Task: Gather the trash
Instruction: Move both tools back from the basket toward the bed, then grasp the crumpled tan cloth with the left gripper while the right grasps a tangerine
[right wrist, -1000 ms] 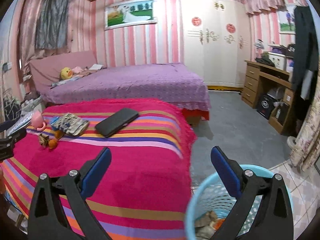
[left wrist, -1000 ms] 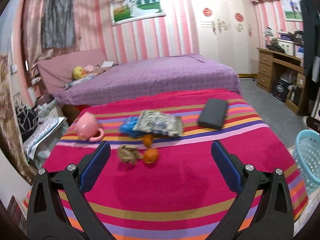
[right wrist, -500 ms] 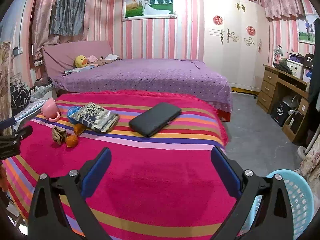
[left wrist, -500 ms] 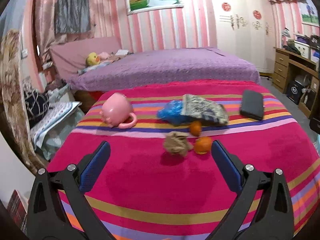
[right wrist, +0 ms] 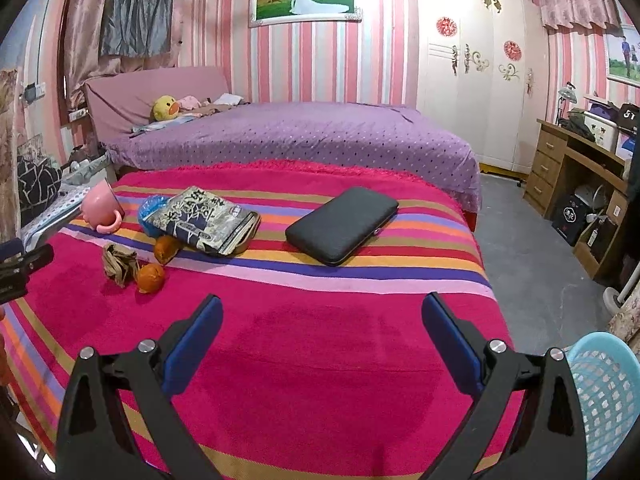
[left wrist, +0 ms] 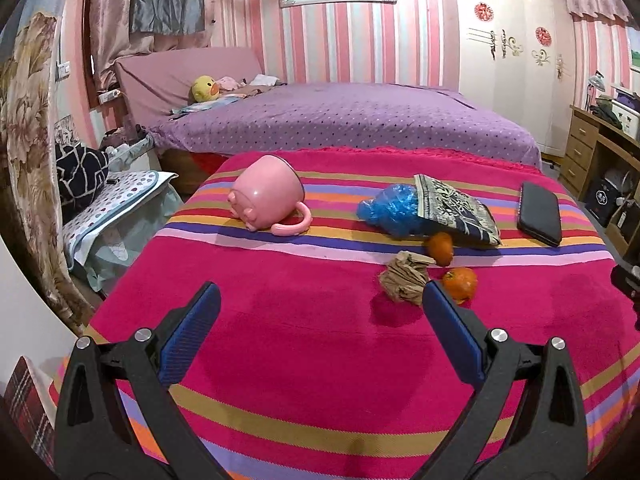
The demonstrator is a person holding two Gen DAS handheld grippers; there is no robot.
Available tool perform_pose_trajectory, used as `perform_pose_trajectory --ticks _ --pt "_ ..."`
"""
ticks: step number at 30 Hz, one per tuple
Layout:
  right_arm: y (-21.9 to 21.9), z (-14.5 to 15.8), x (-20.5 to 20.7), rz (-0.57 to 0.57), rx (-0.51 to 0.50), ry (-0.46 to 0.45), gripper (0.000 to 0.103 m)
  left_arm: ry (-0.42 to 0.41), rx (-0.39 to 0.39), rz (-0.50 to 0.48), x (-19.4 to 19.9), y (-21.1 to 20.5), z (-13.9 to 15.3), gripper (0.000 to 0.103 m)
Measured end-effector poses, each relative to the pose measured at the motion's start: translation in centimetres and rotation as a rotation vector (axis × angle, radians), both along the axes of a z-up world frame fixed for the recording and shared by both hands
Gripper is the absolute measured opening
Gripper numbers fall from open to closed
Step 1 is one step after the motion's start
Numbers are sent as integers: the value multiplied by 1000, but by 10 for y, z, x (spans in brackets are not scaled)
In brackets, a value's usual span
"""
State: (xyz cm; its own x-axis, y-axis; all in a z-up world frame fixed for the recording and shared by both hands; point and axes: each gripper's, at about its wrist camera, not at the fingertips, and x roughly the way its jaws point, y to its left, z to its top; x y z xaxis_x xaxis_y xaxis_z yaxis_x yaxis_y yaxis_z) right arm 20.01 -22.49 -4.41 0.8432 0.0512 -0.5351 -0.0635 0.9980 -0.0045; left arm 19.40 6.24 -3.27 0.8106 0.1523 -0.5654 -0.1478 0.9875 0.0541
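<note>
Beside paper wad (left wrist: 404, 278): 2 oranges (left wrist: 460, 283), mug (left wrist: 267, 200), wallet (right wrist: 341, 224).

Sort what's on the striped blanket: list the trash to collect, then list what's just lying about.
Likely trash, by its look:
crumpled paper
front peel
back peel
blue bag
basket, where trash goes

Lying about:
pink mug, tipped on its side
black case
printed pouch, resting on the blue bag

Both grippers, left and right, are open and empty.
</note>
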Motion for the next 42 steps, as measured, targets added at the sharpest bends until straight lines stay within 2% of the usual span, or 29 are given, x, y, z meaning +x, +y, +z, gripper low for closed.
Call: perform_pose_trajectory --ticks 4,9,16,19,22,34,37,39,40,42 --pt "9 -3 4 3 -35 6 97 13 -14 -4 7 4 -4 97" --pt "12 -5 10 -5 -38 21 97 38 4 3 16 7 -11 97" --pt "17 -9 18 -6 -56 53 97 92 -12 23 32 16 -24 97" --pt "17 -12 22 -12 -84 66 97 117 -24 1 38 17 -30 97" --pt "14 -15 24 -29 -103 76 97 103 -23 -18 39 13 -29 97" --pt "-11 -21 35 -83 -27 123 97 129 -52 -111 68 -26 -40 97" --pt "-12 -23 36 -86 -26 127 97 155 -65 -146 74 -33 -45 86" --pt "-11 -22 36 -86 -24 126 97 173 -72 -167 78 -35 -48 68" --pt "-10 -22 36 -84 -18 126 97 185 -81 -180 80 -36 -50 63" --pt "-7 -23 35 -75 -9 125 97 202 -111 -203 82 -35 -53 41"
